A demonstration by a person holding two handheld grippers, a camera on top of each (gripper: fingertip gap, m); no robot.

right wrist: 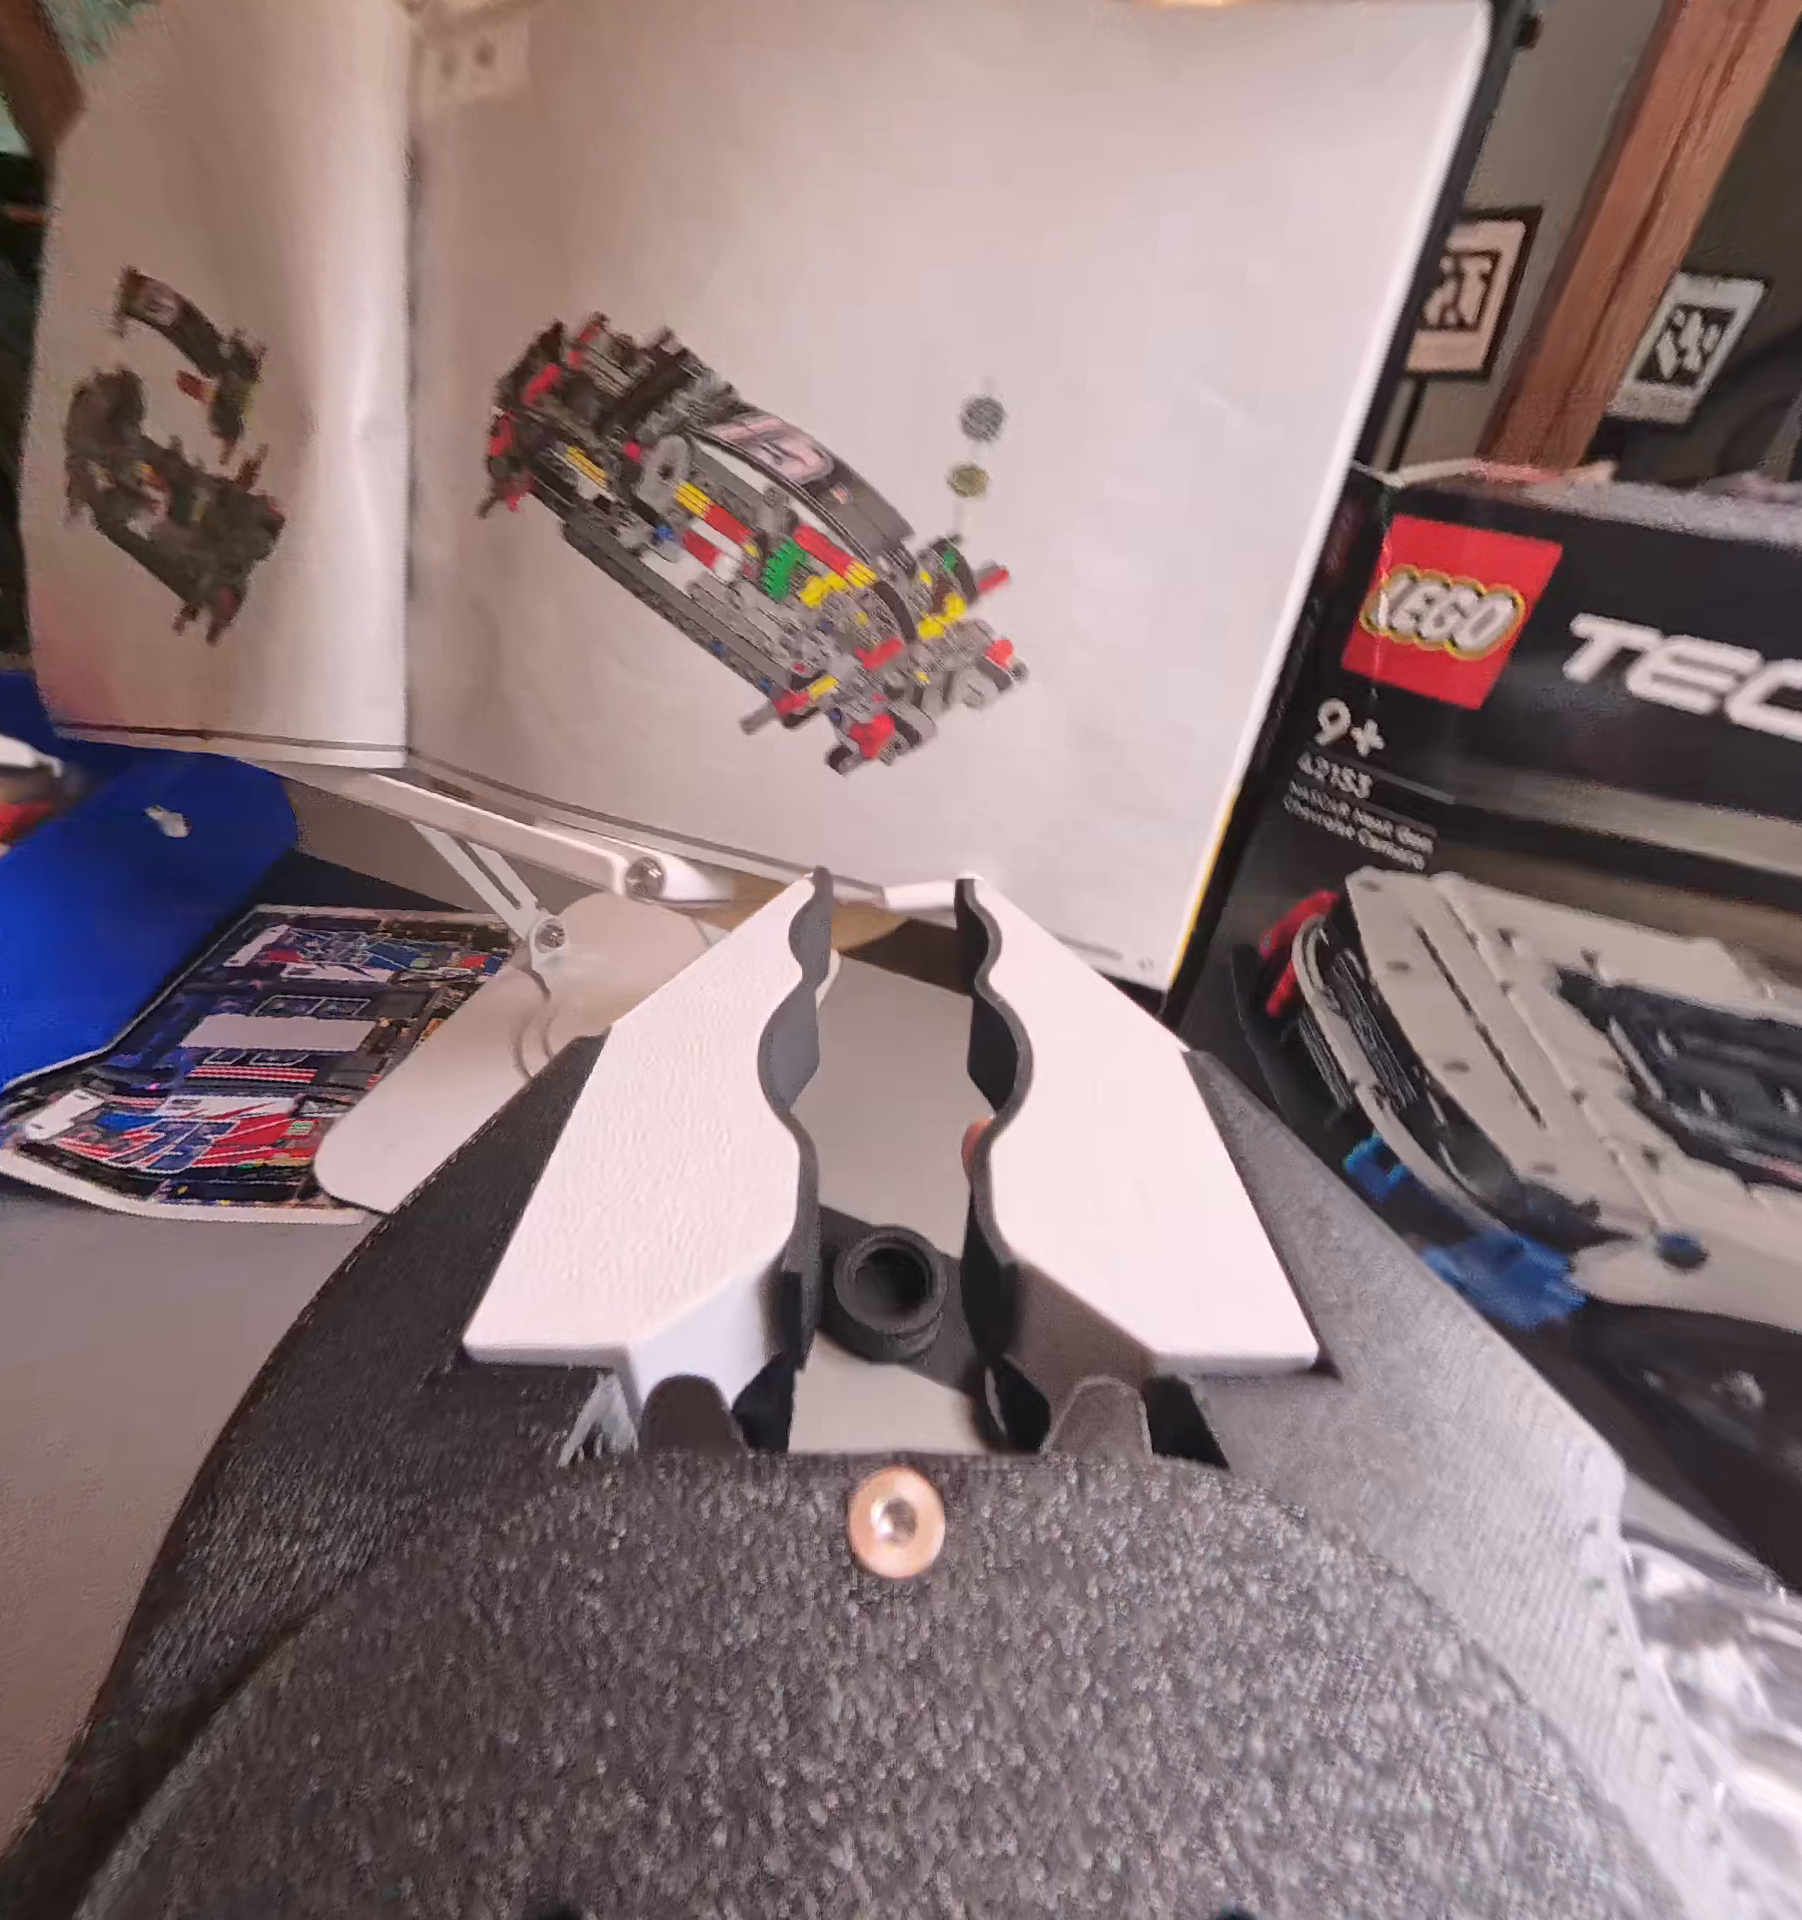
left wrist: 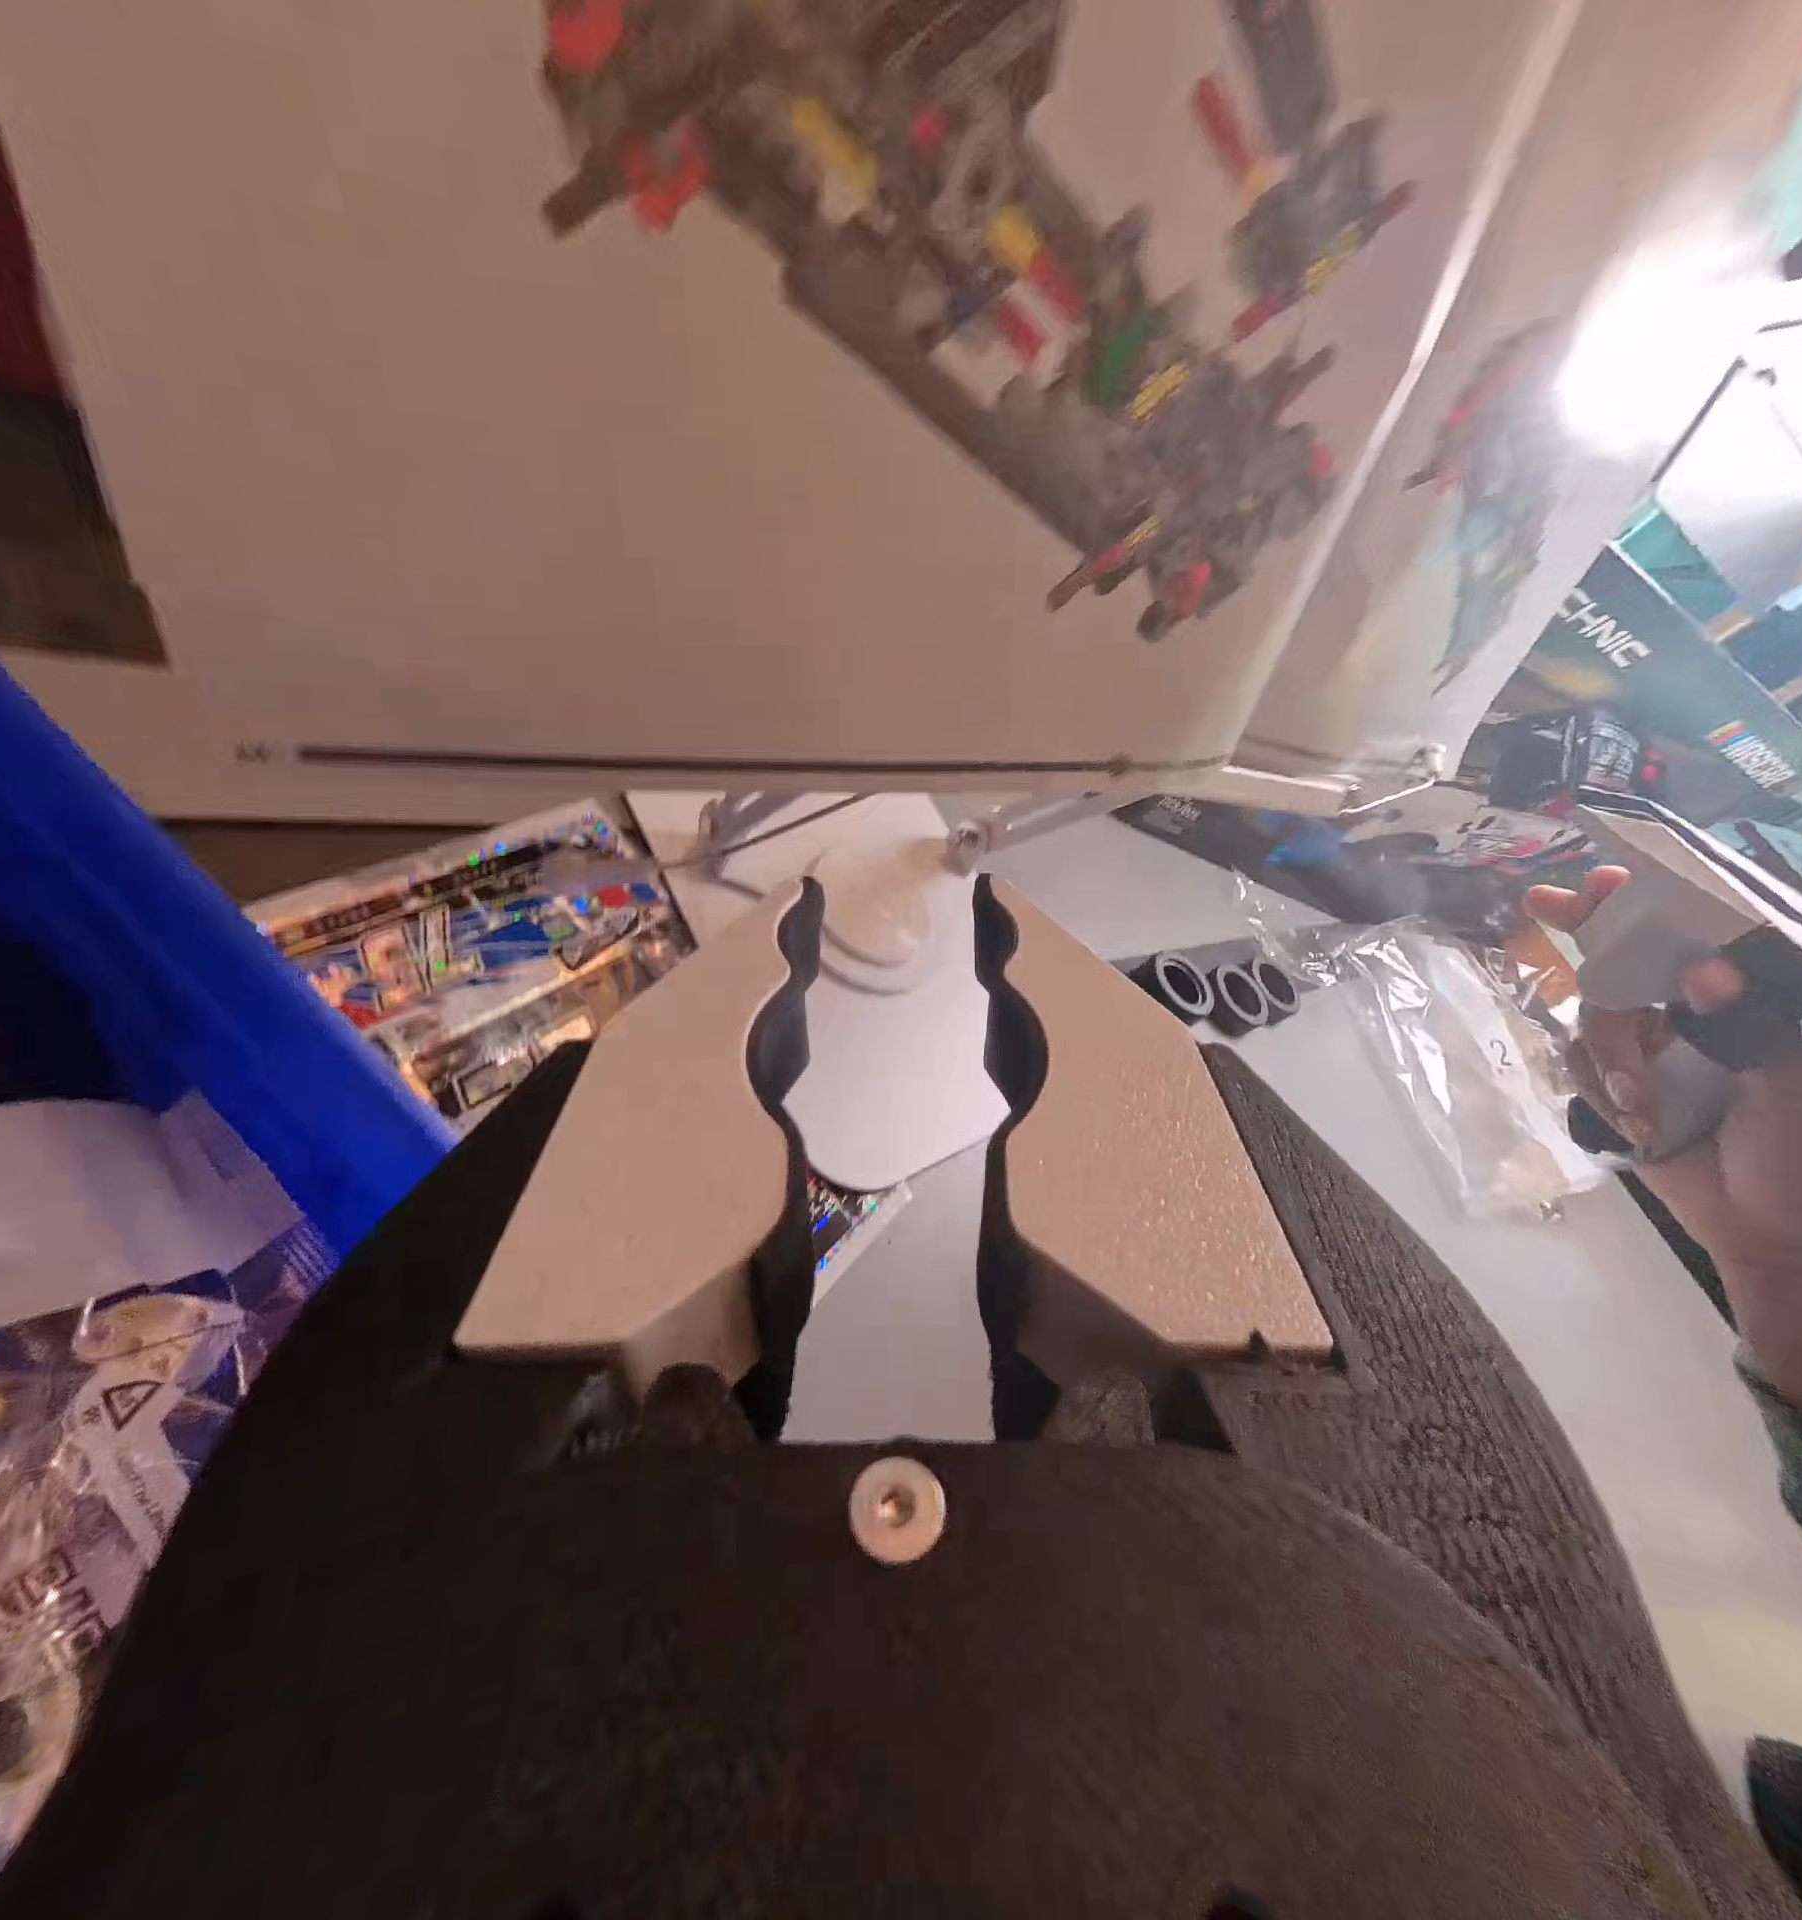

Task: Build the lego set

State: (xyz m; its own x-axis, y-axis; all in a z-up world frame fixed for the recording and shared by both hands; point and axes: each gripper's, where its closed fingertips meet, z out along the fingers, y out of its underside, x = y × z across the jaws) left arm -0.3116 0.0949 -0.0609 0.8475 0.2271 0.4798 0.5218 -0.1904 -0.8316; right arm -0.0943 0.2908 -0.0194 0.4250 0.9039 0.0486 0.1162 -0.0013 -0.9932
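Left gripper [left wrist: 895, 904]: jaws apart, empty, above the grey surface [left wrist: 1323, 1340]. Beyond it, three black tyres [left wrist: 1224, 987] in a row, bores facing the camera, beside a clear bag [left wrist: 1437, 1039].

Right gripper [right wrist: 892, 894]: jaws apart, holding nothing; a black tyre [right wrist: 889, 1286] lies between their bases, bore tilted up toward the camera.

Farther back: sticker sheet [right wrist: 242, 1049], open instruction booklet [right wrist: 772, 436] on a white stand [right wrist: 523, 842], set box [right wrist: 1603, 831] at right.

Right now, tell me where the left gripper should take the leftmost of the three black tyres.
Pinch the wall of the leftmost tyre: one finger in its open centre, which faces the left gripper, the other on its free left tread. Neighbours likely block its right side.
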